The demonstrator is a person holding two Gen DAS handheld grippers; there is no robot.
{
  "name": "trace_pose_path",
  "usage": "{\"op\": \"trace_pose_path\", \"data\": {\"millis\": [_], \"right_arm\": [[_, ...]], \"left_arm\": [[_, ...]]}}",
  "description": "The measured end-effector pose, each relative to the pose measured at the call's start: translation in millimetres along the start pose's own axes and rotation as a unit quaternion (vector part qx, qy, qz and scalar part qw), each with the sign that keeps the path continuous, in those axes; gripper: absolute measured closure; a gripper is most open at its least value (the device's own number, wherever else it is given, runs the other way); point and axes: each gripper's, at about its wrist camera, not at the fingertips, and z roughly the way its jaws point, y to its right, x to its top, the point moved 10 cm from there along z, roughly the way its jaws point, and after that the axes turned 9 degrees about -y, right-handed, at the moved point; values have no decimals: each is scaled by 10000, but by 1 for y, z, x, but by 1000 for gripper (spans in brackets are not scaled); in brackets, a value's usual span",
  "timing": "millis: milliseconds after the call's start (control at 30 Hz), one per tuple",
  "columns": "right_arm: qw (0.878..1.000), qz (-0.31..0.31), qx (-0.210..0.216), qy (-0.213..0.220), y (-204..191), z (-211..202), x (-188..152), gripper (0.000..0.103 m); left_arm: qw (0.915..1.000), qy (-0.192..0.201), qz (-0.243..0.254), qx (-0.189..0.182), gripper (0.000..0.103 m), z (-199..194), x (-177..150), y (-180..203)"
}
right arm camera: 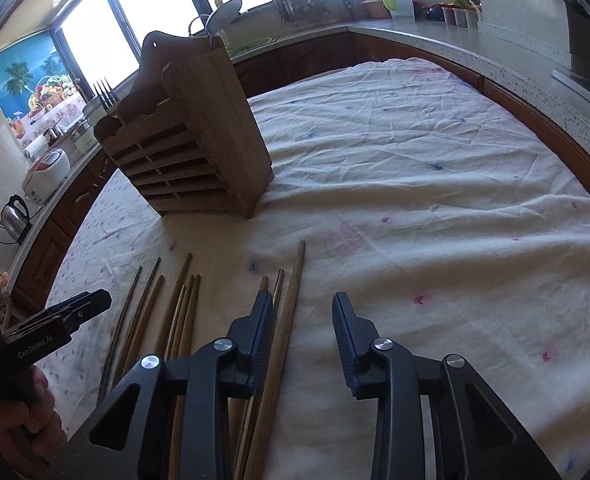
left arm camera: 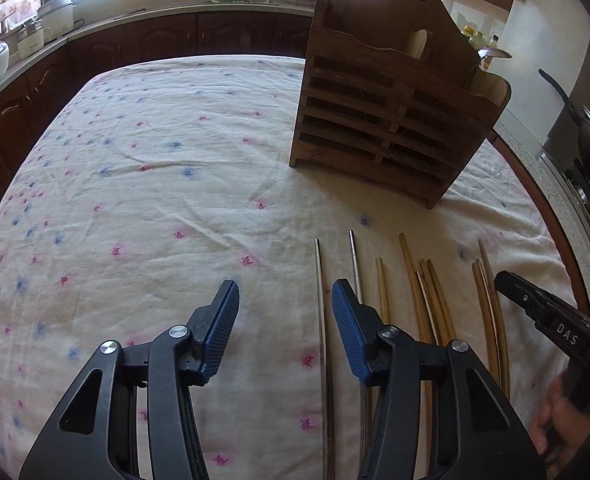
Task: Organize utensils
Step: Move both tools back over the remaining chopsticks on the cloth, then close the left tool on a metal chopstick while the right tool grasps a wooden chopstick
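Left wrist view: left gripper open, empty, low centre of frame over the cloth. Steel chopsticks lie just right of centre, one running between the fingers' line and the right finger; wooden chopsticks fan out further right. Holder stands upright, upper right, already with a spoon and something pale in it.

Right wrist view: right gripper also open, empty, bottom centre. Its left finger sits over the rightmost wooden sticks; the longest one passes just inside it. Holder upper left, forks showing behind it.

Judgement: task barely started, all sticks on the table. For a clean pick, straddle one stick or one pair only, jaws square across the shaft, near mid-length so it doesn't swing. Sticks lie close together, touching in places, so separate first or risk dragging neighbours. Steel ones will likely slip; grip firm. Tip near-vertical before dropping into a slot.
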Motion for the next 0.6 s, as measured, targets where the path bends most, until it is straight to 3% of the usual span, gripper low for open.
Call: {"op": "trace_pose_path", "data": {"millis": [133,333,500,600], "right_arm": [[9997,-92,-224,-49,2,10,9,83],[9983,-383,-432,-78,-5,22,22,83],[9939,-733,-821,-109,-12,27,25,84],[9935,-756,-839,-108,-12,27,24,89]], "left_arm": [[9997,-124,177,65,66,13,7,7],[9974,-104,628,349,73,18,7,23],[9957,-84,850,371,93,19,9,34],[9954,-71,869,386,98,19,10,35]]}}
